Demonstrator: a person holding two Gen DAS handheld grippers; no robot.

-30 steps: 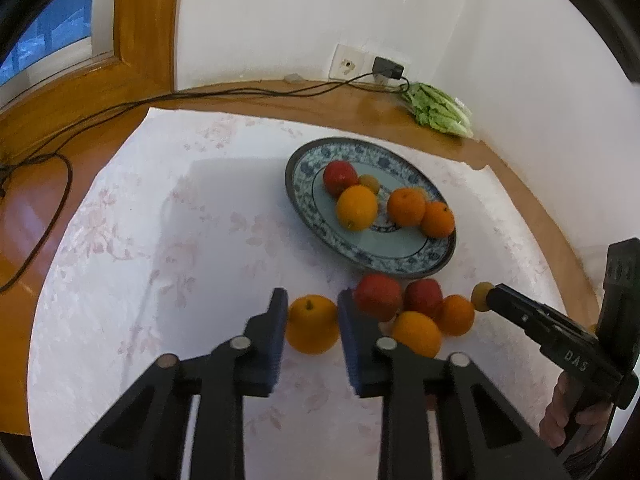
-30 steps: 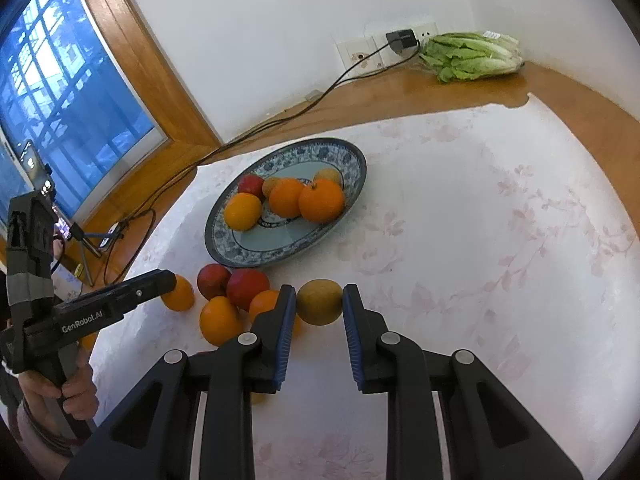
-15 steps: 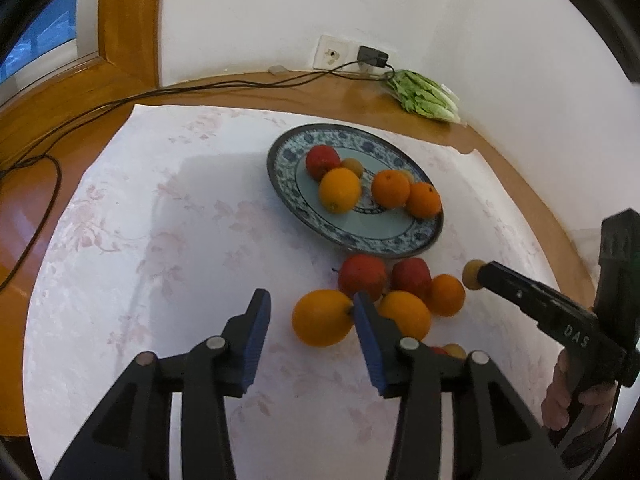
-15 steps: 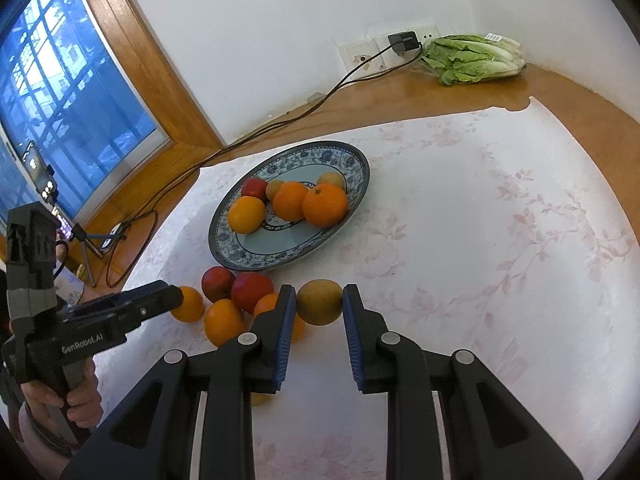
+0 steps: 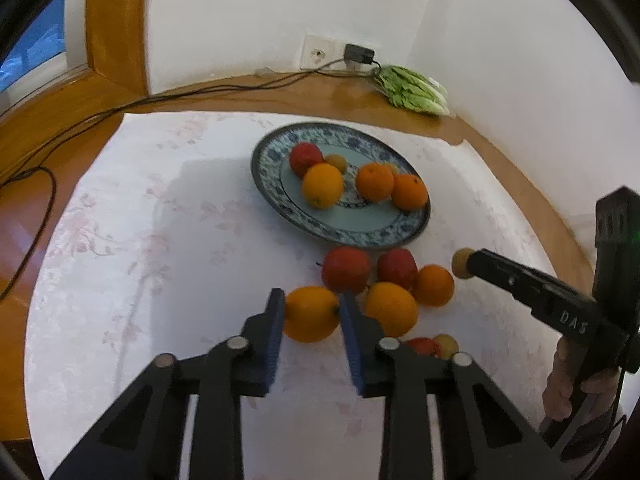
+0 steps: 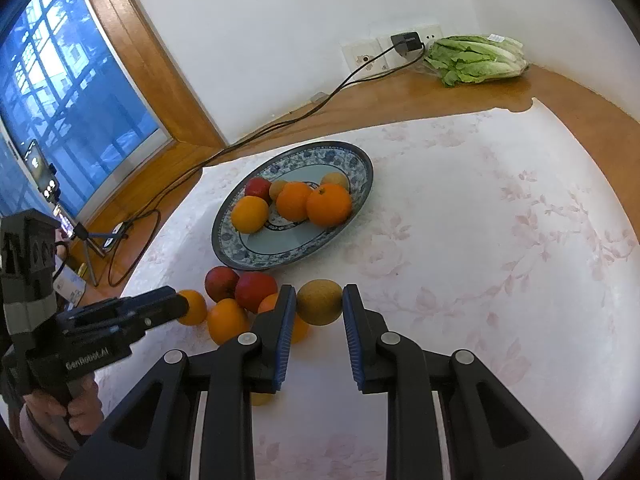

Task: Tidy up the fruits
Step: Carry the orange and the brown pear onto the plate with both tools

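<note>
Several fruits already sit on the plate (image 5: 416, 222) at centre frame, while the left gripper (image 5: 312, 314) has just re-clamped an orange (image 5: 310, 318), the right gripper (image 6: 319, 304) pinches a brownish fruit (image 6: 319, 302), and a cluster (image 5: 394, 276) below waits.

Blue-patterned plate (image 6: 362, 184) bearing oranges, apple, loose fruit cluster (image 5: 384, 280) just beside, possibly touching.
</note>
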